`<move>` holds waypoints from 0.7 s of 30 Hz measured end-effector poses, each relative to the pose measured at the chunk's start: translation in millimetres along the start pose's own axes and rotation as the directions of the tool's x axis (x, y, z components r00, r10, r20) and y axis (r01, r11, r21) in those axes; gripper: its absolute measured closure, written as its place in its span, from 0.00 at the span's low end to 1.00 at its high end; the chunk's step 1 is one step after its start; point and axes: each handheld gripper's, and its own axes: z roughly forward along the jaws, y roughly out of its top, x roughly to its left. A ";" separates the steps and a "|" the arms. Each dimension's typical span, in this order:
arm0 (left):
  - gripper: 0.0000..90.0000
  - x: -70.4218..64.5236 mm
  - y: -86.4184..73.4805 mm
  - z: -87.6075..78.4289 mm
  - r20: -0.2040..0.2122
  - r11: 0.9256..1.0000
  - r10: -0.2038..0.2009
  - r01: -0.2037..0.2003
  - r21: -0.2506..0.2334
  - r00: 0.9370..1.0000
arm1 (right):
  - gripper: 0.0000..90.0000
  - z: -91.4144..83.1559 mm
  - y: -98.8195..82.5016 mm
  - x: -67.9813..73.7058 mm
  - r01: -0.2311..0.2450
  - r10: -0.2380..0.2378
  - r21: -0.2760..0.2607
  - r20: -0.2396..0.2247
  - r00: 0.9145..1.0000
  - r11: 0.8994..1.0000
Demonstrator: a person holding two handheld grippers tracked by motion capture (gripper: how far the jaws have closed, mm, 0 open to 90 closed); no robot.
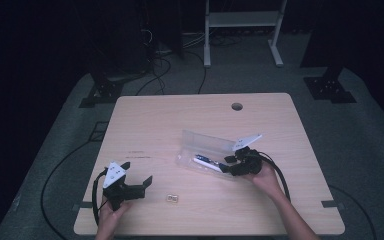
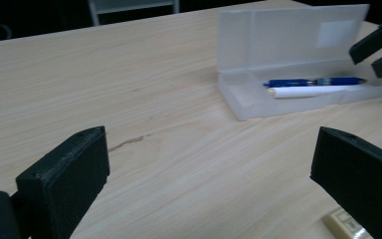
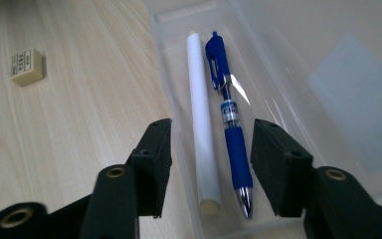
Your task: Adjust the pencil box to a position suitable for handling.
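A clear plastic pencil case (image 1: 207, 145) lies open at the table's middle right, its lid (image 2: 288, 40) raised. Inside lie a blue pen (image 3: 229, 114) and a white stick (image 3: 201, 114), side by side. My right gripper (image 3: 211, 149) hovers open over the case's near end, one jaw on each side of the pen and stick, touching neither. In the high view it (image 1: 230, 164) sits at the case's right end. My left gripper (image 1: 137, 172) stands wide open and empty at the front left, aimed toward the case (image 2: 243, 99).
A small cream eraser (image 1: 172, 198) lies near the front edge between the hands, also close to the left gripper's right jaw (image 2: 345, 226). The wooden table (image 1: 180, 115) has a cable hole (image 1: 237, 106) at the back. Cables and stand feet lie on the floor beyond.
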 end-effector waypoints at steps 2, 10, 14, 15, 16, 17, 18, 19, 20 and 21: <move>0.01 -1.3 -0.1 0.4 0.022 1.000 0.011 -0.011 0.000 1.000 | 0.51 -5.0 -4.9 1.1 -0.006 0.006 -0.007 -0.004 1.000 1.000; 0.01 -3.0 -0.5 -2.3 0.136 0.998 0.055 -0.054 -0.011 0.989 | 0.47 -25.6 -23.2 9.3 -0.017 0.017 -0.012 0.018 1.000 1.000; 0.01 -3.4 -0.2 -3.2 0.164 0.997 0.072 -0.072 -0.005 0.984 | 0.45 -32.7 -31.0 11.5 -0.015 0.015 -0.007 0.033 0.999 1.000; 0.01 -3.7 -0.1 -3.3 0.174 0.997 0.075 -0.075 -0.006 0.982 | 0.44 -34.3 -33.4 12.2 -0.015 0.015 -0.004 0.036 0.999 1.000; 0.01 -4.3 0.0 -3.5 0.173 0.997 0.076 -0.076 -0.008 0.982 | 0.43 -35.8 -35.4 13.2 -0.023 0.023 -0.006 0.030 0.999 1.000; 0.01 -4.4 0.1 -3.7 0.177 0.996 0.083 -0.083 -0.007 0.981 | 0.42 -36.9 -37.1 13.9 -0.019 0.019 -0.004 0.029 0.999 1.000; 0.01 -5.0 0.2 -3.6 0.182 0.996 0.083 -0.083 -0.008 0.980 | 0.41 -38.1 -38.4 15.6 -0.024 0.024 0.001 0.033 0.999 1.000; 0.01 -5.9 0.3 -3.4 0.192 0.997 0.082 -0.082 -0.008 0.978 | 0.41 -39.2 -39.8 16.5 -0.020 0.020 -0.005 0.035 0.999 1.000; 0.01 -6.7 0.5 -3.1 0.199 0.996 0.086 -0.086 -0.009 0.976 | 0.40 -41.2 -42.4 18.3 -0.020 0.021 -0.016 0.033 0.999 1.000; 0.01 -7.9 0.7 -2.9 0.206 0.996 0.088 -0.089 -0.004 0.975 | 0.40 -42.5 -44.6 19.3 -0.017 0.017 -0.018 0.039 0.999 1.000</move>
